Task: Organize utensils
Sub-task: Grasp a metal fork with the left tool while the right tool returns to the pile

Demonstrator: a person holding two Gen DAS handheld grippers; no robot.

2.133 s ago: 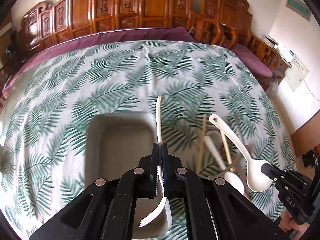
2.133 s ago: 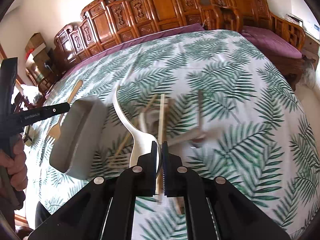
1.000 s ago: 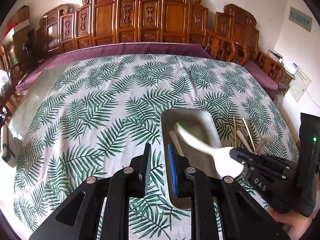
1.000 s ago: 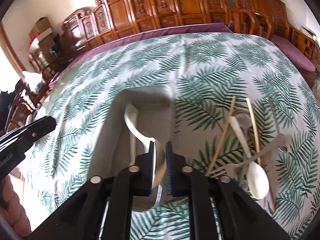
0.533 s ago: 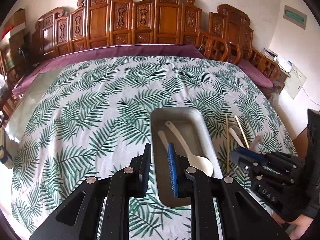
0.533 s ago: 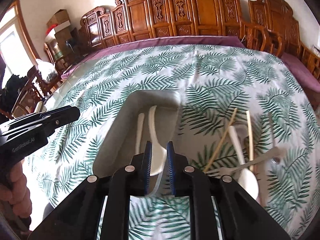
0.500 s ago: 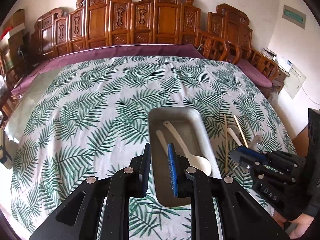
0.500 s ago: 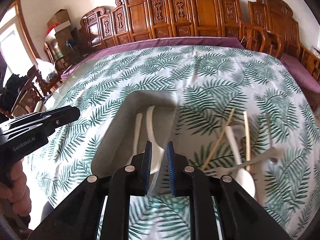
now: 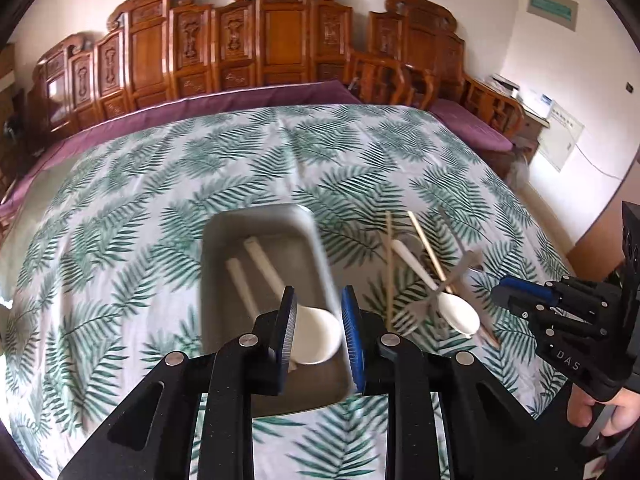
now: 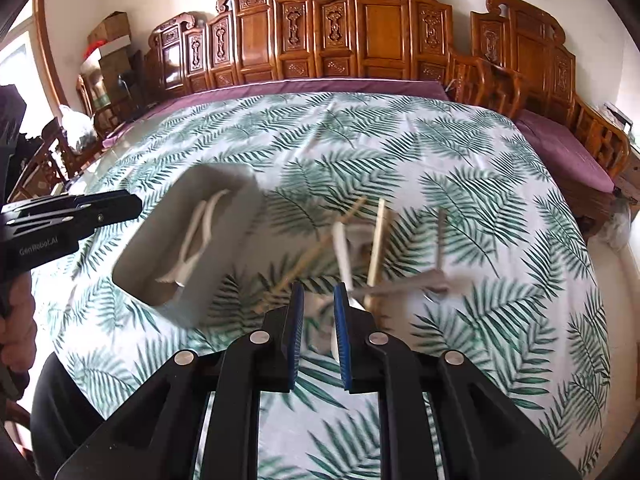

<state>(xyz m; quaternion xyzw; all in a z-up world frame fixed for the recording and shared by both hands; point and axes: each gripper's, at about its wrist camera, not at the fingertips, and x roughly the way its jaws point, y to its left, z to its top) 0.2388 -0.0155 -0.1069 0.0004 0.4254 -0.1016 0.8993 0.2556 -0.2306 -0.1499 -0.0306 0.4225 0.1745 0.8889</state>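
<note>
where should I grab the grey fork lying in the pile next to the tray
Grip the fork by its handle, the end pointing away from the tray. Come from above with the fingers across it. The tines lie against a chopstick and the white spoon, so that end looks crowded.

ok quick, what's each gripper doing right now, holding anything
left gripper: open, jaws have just been opening, nothing gripped, above the tray.
right gripper: open, holding nothing, above the loose utensils.
</note>
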